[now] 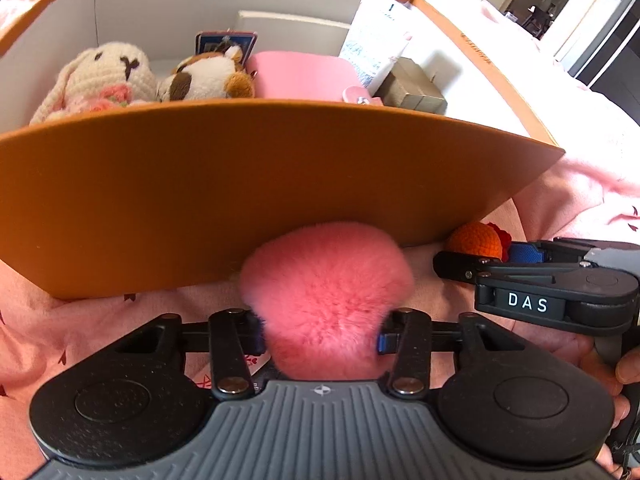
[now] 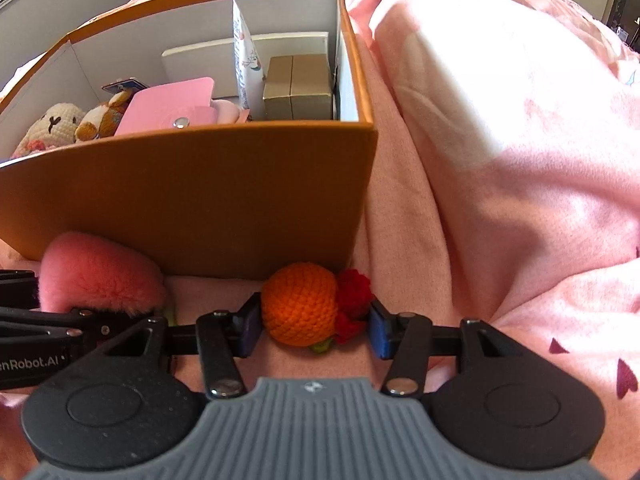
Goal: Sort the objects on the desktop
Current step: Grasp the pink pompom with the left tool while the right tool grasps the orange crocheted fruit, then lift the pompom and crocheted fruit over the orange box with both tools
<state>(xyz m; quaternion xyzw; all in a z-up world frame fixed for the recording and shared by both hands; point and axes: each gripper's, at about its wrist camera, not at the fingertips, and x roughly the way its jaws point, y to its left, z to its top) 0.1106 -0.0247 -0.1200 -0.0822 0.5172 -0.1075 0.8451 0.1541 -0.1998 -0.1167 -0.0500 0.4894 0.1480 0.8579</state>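
Observation:
A pink fluffy ball (image 1: 328,280) lies on the pink blanket against the front wall of an orange cardboard box (image 1: 240,180). My left gripper (image 1: 322,336) is shut on it, and the fur bulges over both pads. Just to its right an orange crochet toy (image 2: 300,304) with a red frill (image 2: 354,292) lies at the foot of the same box wall (image 2: 200,192). My right gripper (image 2: 316,326) is shut on it, one blue pad against the orange ball and the other against the red frill. The two grippers sit side by side, almost touching.
Inside the box are a cream crochet bunny (image 1: 104,76), a brown-and-white plush (image 1: 208,76), a pink wallet (image 1: 300,74), a white printed pouch (image 1: 372,48) and a tan carton (image 1: 412,88). Rumpled pink bedding (image 2: 500,160) rises to the right of the box.

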